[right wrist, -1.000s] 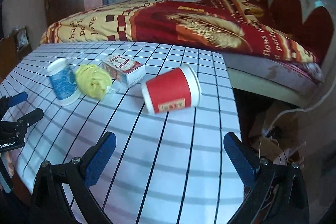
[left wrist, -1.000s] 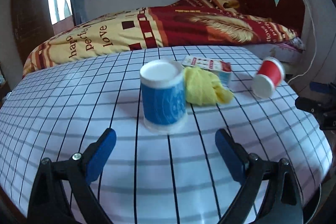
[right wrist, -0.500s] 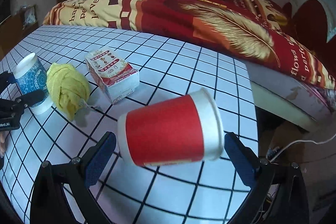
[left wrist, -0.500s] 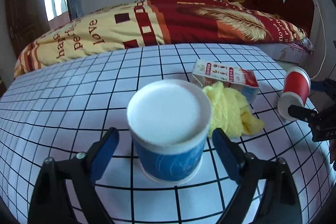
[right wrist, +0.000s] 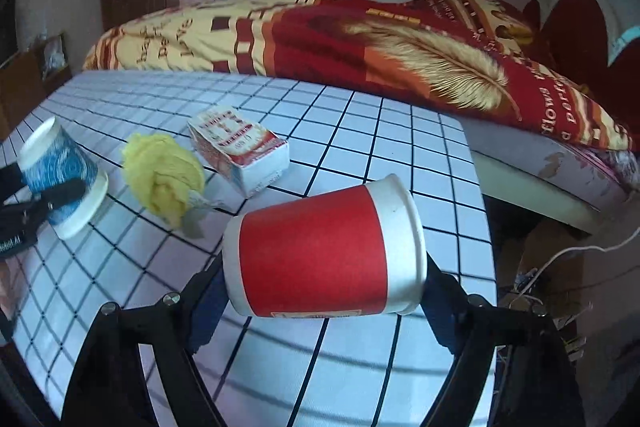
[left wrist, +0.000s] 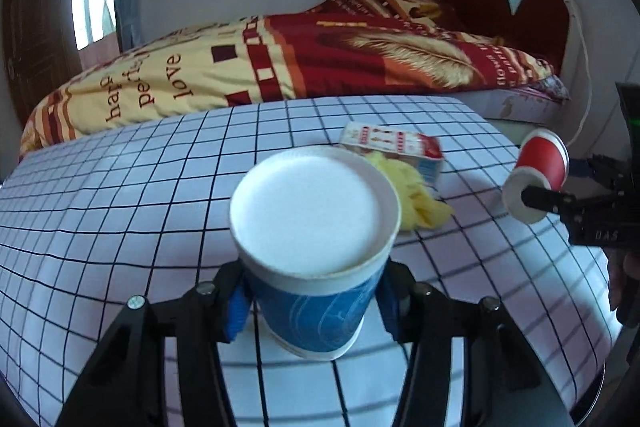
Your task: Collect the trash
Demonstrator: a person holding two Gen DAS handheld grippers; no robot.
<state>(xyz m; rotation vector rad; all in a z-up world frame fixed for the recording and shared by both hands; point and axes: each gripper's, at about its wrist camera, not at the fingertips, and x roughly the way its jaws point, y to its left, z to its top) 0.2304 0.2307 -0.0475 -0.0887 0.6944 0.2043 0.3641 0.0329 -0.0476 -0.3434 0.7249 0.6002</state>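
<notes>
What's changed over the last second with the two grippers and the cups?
Both grippers moved forward and closed. The left gripper went from open and short of the upside-down blue cup to clamping its sides. The right gripper closed end to end on the red cup, which lay on its side. The yellow wad and carton stayed put on the grid table.

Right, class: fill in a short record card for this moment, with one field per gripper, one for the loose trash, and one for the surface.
left gripper: closed on the blue cup, which stands upside down
right gripper: closed on the red cup, held on its side
loose trash: yellow wad beside small carton, between the cups
surface: checked tablecloth
behind: bed
</notes>
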